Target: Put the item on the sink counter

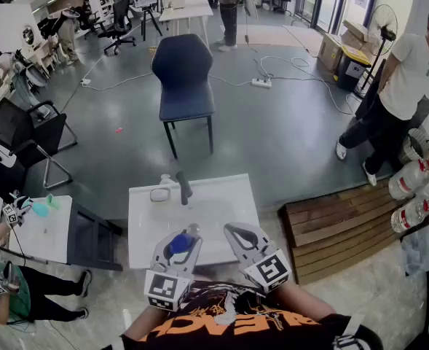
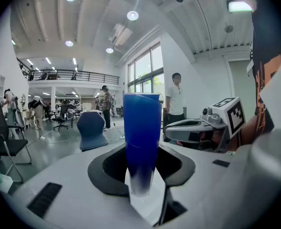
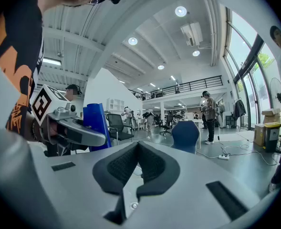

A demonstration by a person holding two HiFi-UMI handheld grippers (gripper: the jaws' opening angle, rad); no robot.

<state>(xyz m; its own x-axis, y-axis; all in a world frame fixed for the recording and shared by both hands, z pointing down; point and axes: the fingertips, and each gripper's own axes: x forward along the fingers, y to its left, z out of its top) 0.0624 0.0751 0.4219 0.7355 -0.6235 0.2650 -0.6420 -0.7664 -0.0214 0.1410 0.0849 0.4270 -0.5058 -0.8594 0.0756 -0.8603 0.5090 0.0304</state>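
The left tongs (image 2: 141, 173) are clenched on a tall blue translucent plastic cup (image 2: 141, 128), which stands upright between their pads with its pale base low in the grip. The right tongs (image 3: 138, 149), just beside them on the right, are pressed together and hold nothing. Ahead of both lies the white desk (image 1: 221, 203) with its dark faucet (image 1: 183, 187)

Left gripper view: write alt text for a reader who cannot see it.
The left gripper grips an upright blue cup, clear at its base, between its jaws. The right gripper shows beside it, with a blue chair and standing people behind.
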